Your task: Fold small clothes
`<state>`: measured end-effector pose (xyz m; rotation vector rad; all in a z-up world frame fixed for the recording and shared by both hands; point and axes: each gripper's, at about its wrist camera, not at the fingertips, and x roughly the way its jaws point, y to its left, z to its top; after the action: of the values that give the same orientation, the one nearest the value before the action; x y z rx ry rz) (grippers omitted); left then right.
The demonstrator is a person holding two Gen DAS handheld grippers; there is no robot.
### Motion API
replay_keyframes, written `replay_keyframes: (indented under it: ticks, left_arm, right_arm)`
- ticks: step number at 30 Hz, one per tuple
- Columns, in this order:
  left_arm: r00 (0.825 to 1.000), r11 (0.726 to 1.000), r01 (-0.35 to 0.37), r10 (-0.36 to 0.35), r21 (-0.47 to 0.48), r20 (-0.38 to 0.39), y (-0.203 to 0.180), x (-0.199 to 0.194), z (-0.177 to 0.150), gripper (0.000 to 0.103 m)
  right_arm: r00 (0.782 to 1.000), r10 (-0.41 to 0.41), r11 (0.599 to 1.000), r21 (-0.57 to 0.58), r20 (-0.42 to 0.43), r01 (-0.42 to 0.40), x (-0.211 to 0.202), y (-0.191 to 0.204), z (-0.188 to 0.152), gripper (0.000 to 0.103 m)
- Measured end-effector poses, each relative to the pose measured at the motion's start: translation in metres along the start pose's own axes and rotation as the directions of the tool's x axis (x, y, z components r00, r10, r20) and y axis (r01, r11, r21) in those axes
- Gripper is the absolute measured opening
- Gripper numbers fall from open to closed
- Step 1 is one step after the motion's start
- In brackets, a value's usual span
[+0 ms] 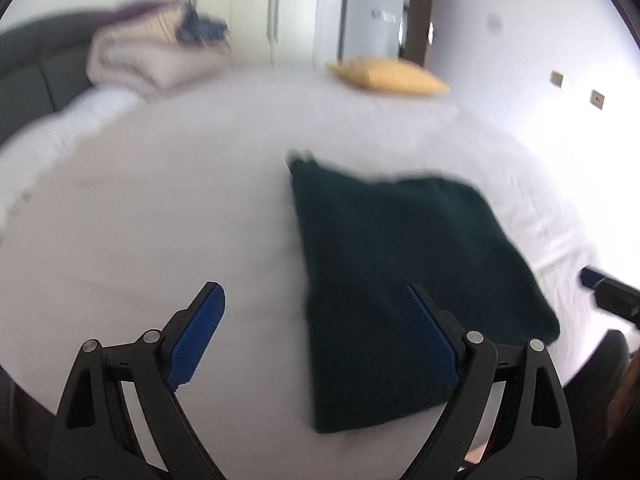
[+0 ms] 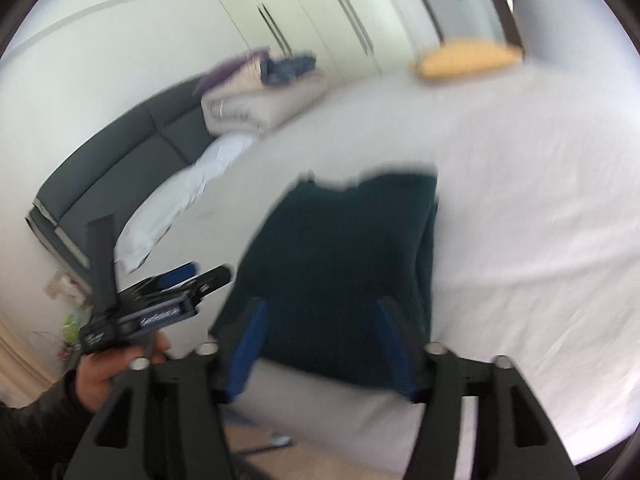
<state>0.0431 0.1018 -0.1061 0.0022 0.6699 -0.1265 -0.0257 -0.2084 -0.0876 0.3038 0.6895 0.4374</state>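
A dark green folded garment (image 1: 400, 264) lies flat on the white bed (image 1: 160, 208); it also shows in the right wrist view (image 2: 340, 264). My left gripper (image 1: 312, 320) is open and empty, above the garment's left edge, its right pad over the cloth. My right gripper (image 2: 320, 340) is open and empty, above the garment's near edge. The left gripper (image 2: 192, 280) shows in the right wrist view, held by a hand at the garment's left. The right gripper's tip (image 1: 600, 284) shows at the right edge of the left wrist view. Both views are blurred.
A yellow pillow (image 1: 388, 76) lies at the far side of the bed. A pile of folded blankets and clothes (image 1: 156, 52) sits at the far left by a grey headboard (image 2: 120, 164). White wardrobes (image 2: 304, 12) stand behind. The bed's near edge and floor (image 2: 340, 452) show below.
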Motion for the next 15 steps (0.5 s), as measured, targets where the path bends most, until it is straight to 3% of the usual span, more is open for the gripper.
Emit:
replay_keyframes:
  ticks: [3,6,11,13,15]
  left_arm:
    - [0.994,0.998,-0.066,0.066,-0.005,0.087,0.002,-0.029,0.016,0.103]
    - [0.979,0.995,-0.096,0.099,-0.025,0.177,0.002,-0.058,0.028,0.103]
    - [0.947,0.992,-0.111,0.125,-0.064,0.295,0.005,-0.088,0.043,0.103]
    - [0.943,0.988,-0.147,0.153,-0.041,0.294,0.002,-0.101,0.041,0.103]
    - [0.952,0.983,-0.185,0.183,-0.015,0.246,0.0,-0.1,0.042,0.103]
  right_arm:
    - [0.988,-0.029,0.999,-0.032,0.151,0.034,-0.025,0.016,0.009,0.102]
    - [0.959,-0.041,0.997,-0.054,0.281,0.058,-0.048,0.03,0.017,0.103]
    - [0.936,-0.126,0.987,-0.054,0.329,0.152,-0.064,0.038,0.027,0.103]
    - [0.935,-0.136,0.986,-0.045,0.327,0.159,-0.07,0.041,0.031,0.103]
    - [0.939,-0.161,0.982,-0.044,0.305,0.183,-0.072,0.045,0.036,0.103]
